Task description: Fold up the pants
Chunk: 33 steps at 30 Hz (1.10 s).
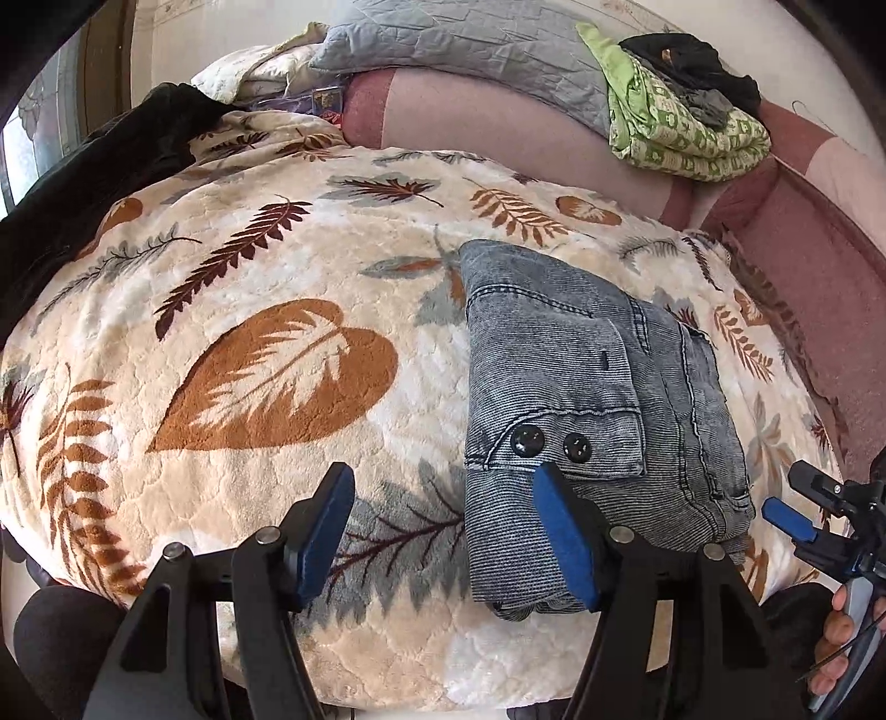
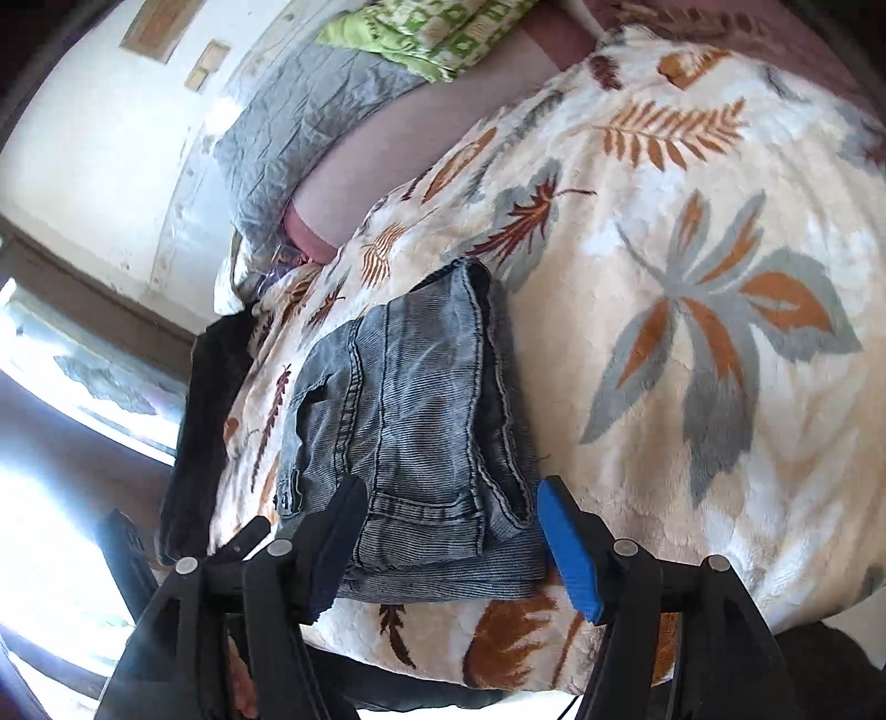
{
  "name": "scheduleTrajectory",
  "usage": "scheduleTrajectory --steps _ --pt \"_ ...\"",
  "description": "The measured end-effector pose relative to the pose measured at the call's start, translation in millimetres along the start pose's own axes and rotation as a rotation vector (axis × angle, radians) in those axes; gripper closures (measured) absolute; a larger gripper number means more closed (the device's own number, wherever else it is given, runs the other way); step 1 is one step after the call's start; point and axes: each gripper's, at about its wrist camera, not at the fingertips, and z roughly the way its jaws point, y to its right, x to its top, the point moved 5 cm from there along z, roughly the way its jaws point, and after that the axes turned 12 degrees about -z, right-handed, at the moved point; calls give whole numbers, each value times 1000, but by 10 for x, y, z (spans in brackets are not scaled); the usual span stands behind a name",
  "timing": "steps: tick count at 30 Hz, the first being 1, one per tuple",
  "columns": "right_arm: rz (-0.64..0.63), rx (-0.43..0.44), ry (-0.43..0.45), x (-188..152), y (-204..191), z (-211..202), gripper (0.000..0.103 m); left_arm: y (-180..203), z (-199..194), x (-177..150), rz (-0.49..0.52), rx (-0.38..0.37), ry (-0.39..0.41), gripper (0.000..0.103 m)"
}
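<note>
Grey-blue denim pants lie folded into a compact stack on a cream leaf-print blanket, waistband with two black buttons facing me. My left gripper is open and empty, hovering over the blanket; its right finger overlaps the pants' near left corner. My right gripper is open and empty, its jaws on either side of the near end of the pants. It also shows in the left wrist view, at the pants' right.
The blanket covers a bed. A grey pillow, a green patterned cloth and dark clothing lie at the far side. A black garment lies at the left edge. A window is left in the right wrist view.
</note>
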Motion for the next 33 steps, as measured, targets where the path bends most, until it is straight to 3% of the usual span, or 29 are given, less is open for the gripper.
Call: scheduleTrajectory --steps 4,7,11,19,22,26,33 --pt "3 29 2 11 25 -9 26 37 -6 -14 21 25 1 35" --pt "27 44 -20 -28 58 32 25 52 2 -23 37 38 1 35" --pt "60 17 -37 -30 132 63 17 36 21 -12 41 42 -5 35" --pt "87 -26 -88 84 204 148 17 -50 119 83 14 10 -34 34" --pt "64 -55 -94 180 191 185 17 -86 150 127 -13 -43 -62 34" --pt "57 -66 -85 307 190 229 17 -170 239 186 -107 -187 -151 34" --pt "35 -33 -221 454 168 459 17 -137 455 322 -211 -341 -283 34"
